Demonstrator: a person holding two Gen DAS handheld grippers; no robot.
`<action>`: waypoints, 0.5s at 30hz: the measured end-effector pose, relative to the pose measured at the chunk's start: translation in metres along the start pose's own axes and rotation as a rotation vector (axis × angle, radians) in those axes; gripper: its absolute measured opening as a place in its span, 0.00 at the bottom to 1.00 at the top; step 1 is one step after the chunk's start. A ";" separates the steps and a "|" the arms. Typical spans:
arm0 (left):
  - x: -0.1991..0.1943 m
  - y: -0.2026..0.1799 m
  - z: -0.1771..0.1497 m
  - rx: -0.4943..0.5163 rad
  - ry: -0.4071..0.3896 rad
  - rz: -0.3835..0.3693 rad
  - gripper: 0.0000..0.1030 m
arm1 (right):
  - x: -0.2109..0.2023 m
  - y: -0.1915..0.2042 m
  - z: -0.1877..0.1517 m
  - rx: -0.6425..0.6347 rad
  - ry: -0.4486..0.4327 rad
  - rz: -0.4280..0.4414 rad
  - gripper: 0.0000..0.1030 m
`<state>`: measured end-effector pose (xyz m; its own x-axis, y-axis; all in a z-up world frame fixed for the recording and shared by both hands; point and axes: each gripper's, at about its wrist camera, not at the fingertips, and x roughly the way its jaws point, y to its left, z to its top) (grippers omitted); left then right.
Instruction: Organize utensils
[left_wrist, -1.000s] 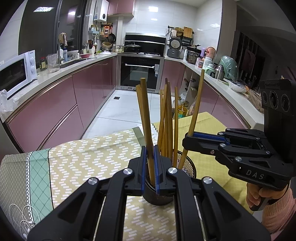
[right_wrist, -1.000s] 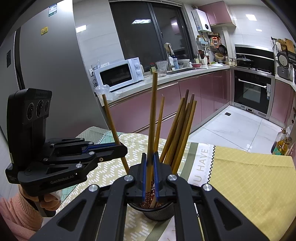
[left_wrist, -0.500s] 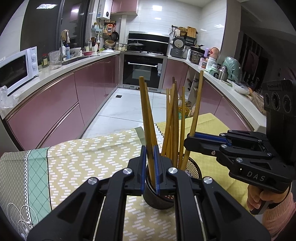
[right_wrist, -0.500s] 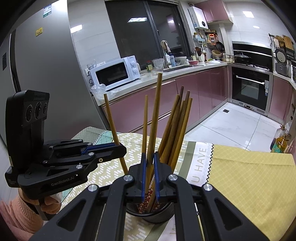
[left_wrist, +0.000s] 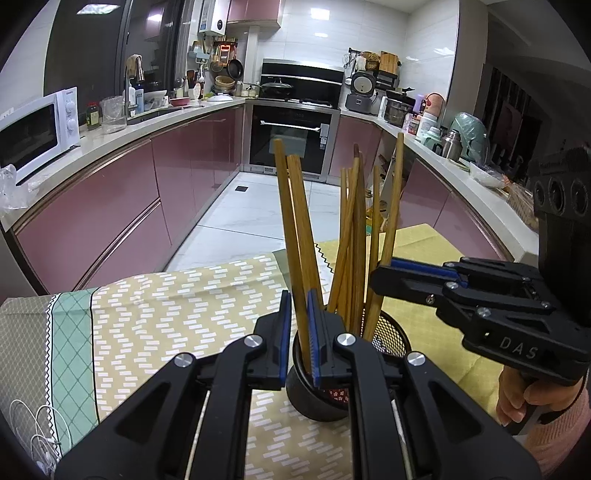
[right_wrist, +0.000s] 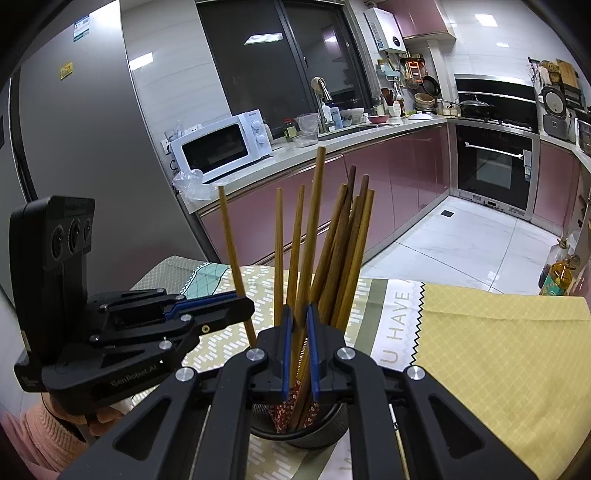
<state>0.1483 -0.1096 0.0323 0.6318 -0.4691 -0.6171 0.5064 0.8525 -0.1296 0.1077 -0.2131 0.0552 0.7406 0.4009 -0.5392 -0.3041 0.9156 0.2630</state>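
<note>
A black mesh holder (left_wrist: 388, 338) (right_wrist: 325, 432) stands on the cloth-covered table with several wooden chopsticks (left_wrist: 351, 236) (right_wrist: 343, 251) upright in it. My left gripper (left_wrist: 297, 328) has its jaws slightly apart around a pair of chopsticks (left_wrist: 295, 229) whose tips are down in the holder; it also shows in the right wrist view (right_wrist: 236, 306). My right gripper (right_wrist: 297, 332) has its jaws slightly apart around one chopstick (right_wrist: 314, 206) that stands in the holder; it also shows in the left wrist view (left_wrist: 384, 275).
The table carries a patterned beige cloth (left_wrist: 166, 314) and a yellow cloth (right_wrist: 498, 339). White earphone wires (left_wrist: 33, 435) lie at its left corner. Pink kitchen cabinets (left_wrist: 110, 206), a microwave (right_wrist: 218, 147) and an oven (left_wrist: 291, 144) stand behind.
Both grippers have lowered their chopsticks into the holder. Both sets of jaws have parted a little from the tight grip seen earlier.
</note>
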 end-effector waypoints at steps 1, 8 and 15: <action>0.001 0.000 -0.001 -0.006 0.002 -0.003 0.09 | 0.000 0.000 0.000 0.000 -0.001 -0.003 0.08; -0.005 0.006 -0.014 -0.049 -0.019 -0.009 0.24 | -0.007 0.000 -0.004 -0.002 -0.016 -0.005 0.20; -0.018 0.005 -0.029 -0.059 -0.057 0.011 0.49 | -0.012 0.004 -0.008 -0.005 -0.026 -0.006 0.30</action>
<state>0.1230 -0.0901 0.0203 0.6701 -0.4706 -0.5740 0.4648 0.8690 -0.1698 0.0923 -0.2136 0.0562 0.7577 0.3941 -0.5202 -0.3021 0.9183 0.2557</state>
